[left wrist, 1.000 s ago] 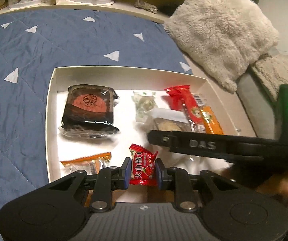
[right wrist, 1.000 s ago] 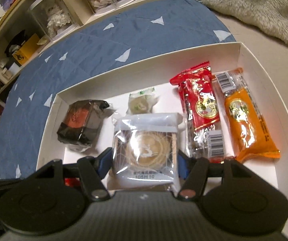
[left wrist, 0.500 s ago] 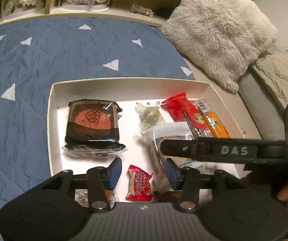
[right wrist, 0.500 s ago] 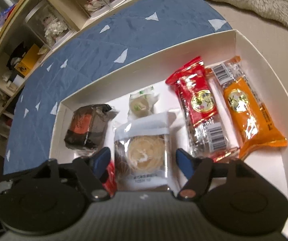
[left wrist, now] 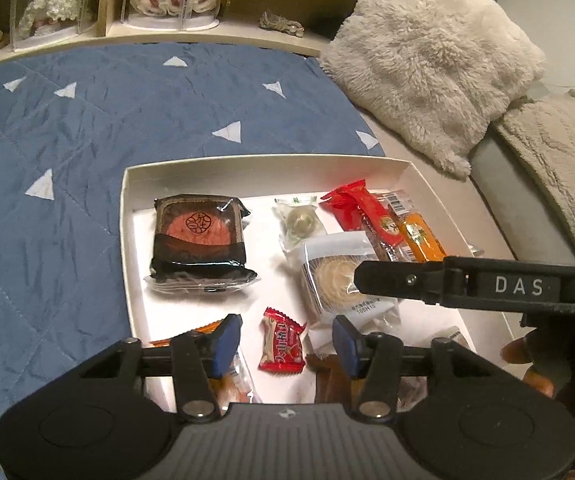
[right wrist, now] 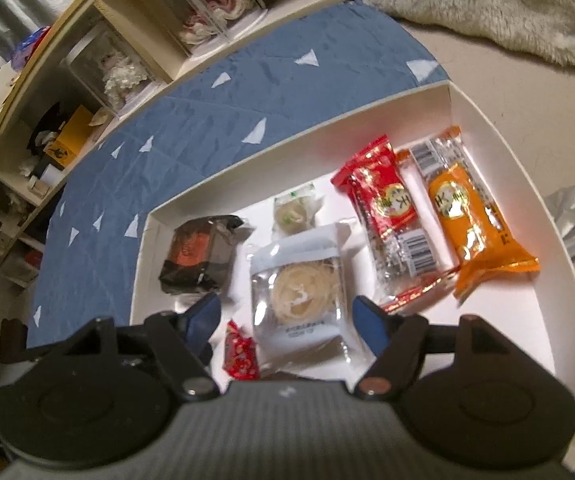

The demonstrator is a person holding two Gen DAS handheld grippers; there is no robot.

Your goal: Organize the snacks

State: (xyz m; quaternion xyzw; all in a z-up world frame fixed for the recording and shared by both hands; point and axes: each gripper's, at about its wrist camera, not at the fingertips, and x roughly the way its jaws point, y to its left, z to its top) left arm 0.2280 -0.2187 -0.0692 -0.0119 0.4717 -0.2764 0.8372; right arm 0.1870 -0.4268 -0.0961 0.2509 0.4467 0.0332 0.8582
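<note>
Snacks lie in a white box (left wrist: pixel 127 240) on the blue quilt (left wrist: pixel 67 128): dark cake (left wrist: pixel 198 240) left, round pastry (right wrist: pixel 299 284) middle, red bar (right wrist: pixel 387 208) and orange bar (right wrist: pixel 467 216) right, small red candy (left wrist: pixel 281 346) near. Left gripper (left wrist: pixel 287 346) is opening, released around the candy; right gripper (right wrist: pixel 287 316) is released around the pastry.

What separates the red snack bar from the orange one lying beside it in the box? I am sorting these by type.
The red snack bar has a red wrapper; the orange snack bar has an orange one. The red one's barcode sits at its near end, the orange one's at its far end. The red bar lies nearer the box's middle, the orange bar nearer the side wall of the white box. Both are long packets with a round label, lying flat, side by side.
</note>
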